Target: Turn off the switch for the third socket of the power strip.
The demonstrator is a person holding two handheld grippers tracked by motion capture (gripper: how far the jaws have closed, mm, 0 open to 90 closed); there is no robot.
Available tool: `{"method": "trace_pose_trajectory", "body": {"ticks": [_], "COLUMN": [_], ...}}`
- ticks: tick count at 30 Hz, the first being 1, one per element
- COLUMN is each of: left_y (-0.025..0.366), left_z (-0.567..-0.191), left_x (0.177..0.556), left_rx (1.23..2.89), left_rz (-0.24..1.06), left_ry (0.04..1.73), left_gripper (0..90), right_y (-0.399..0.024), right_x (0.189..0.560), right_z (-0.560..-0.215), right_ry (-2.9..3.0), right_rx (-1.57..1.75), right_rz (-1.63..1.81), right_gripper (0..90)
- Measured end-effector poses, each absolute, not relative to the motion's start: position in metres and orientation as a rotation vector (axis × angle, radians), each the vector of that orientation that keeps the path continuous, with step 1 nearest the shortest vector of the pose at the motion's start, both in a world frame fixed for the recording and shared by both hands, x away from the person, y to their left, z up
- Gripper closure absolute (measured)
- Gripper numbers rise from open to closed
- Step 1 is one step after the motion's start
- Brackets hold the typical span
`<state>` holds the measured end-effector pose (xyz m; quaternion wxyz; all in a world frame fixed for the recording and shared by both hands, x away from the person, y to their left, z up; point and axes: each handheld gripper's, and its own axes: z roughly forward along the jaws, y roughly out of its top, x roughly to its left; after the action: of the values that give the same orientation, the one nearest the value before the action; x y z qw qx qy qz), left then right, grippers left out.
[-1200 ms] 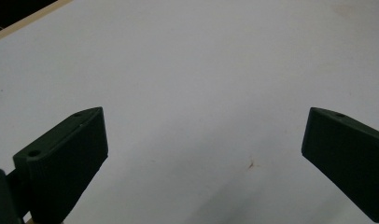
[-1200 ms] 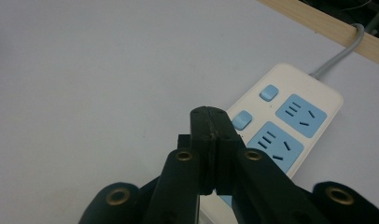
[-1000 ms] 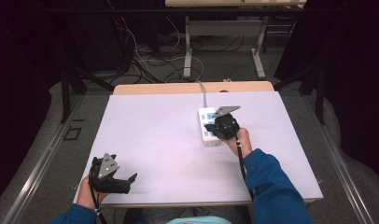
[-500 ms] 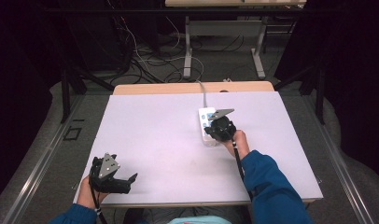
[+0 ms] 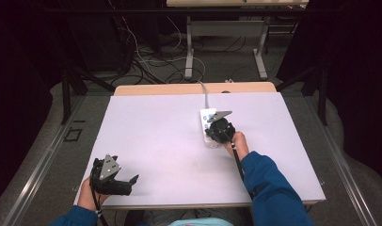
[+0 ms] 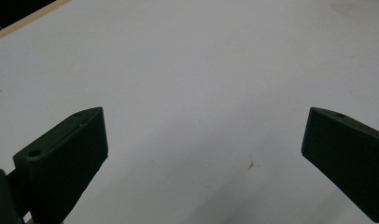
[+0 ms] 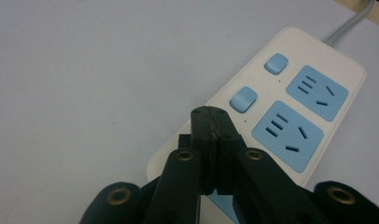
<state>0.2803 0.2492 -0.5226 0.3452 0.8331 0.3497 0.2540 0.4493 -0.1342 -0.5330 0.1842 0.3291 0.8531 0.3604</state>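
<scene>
A white power strip [image 7: 290, 112] with blue sockets and two blue switches lies on the white table, its grey cord [image 5: 206, 94] running to the far edge. My right gripper [image 7: 211, 114] is shut with nothing between its jaws, its tips just over the strip's near part, short of the closer blue switch [image 7: 243, 99]. In the high view the right gripper [image 5: 216, 131] covers the near half of the power strip [image 5: 207, 116]. My left gripper [image 5: 128, 181] rests near the table's front left corner, open and empty; in its own view the left gripper [image 6: 204, 154] has its jaws wide apart over bare table.
The white table top [image 5: 156, 136] stretches bare between both hands. A wooden strip [image 5: 194, 88] borders its far edge. Beyond it are table legs and loose cables [image 5: 151, 56] on the floor.
My right gripper has come down and slightly toward the near end of the power strip. The left gripper has stayed where it was.
</scene>
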Motion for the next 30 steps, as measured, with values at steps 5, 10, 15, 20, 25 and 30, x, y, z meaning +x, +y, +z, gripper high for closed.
{"method": "trace_pose_trajectory", "body": {"ticks": [5, 10, 15, 20, 25, 30], "left_y": [0.2492, 0.2493, 0.2492, 0.2492, 0.2493, 0.2488], "left_z": [-0.5225, -0.5224, -0.5224, -0.5224, -0.5223, -0.5226], "left_x": [0.2804, 0.2801, 0.2801, 0.2802, 0.2801, 0.2801], "left_rx": [2.166, 2.167, 2.165, 2.165, 2.166, 2.160], "left_rz": [0.658, 0.660, 0.660, 0.660, 0.663, 0.660], "left_ry": [0.905, 0.904, 0.908, 0.905, 0.905, 0.906], "left_gripper": [0.3, 0.3, 0.4, 0.4, 0.4, 0.4], "right_y": [-0.1344, -0.1340, -0.1346, -0.1336, -0.1325, -0.1317], "right_x": [0.4492, 0.4483, 0.4483, 0.4477, 0.4468, 0.4462], "right_z": [-0.5345, -0.5358, -0.5369, -0.5363, -0.5357, -0.5356], "right_ry": [2.397, 2.376, 2.369, 2.370, 2.367, 2.364], "right_rx": [0.933, 0.962, 0.975, 0.973, 0.962, 0.958], "right_rz": [1.011, 1.013, 1.031, 1.014, 0.994, 0.982], "right_gripper": [90.0, 90.0, 90.0, 90.0, 90.0, 90.0]}}
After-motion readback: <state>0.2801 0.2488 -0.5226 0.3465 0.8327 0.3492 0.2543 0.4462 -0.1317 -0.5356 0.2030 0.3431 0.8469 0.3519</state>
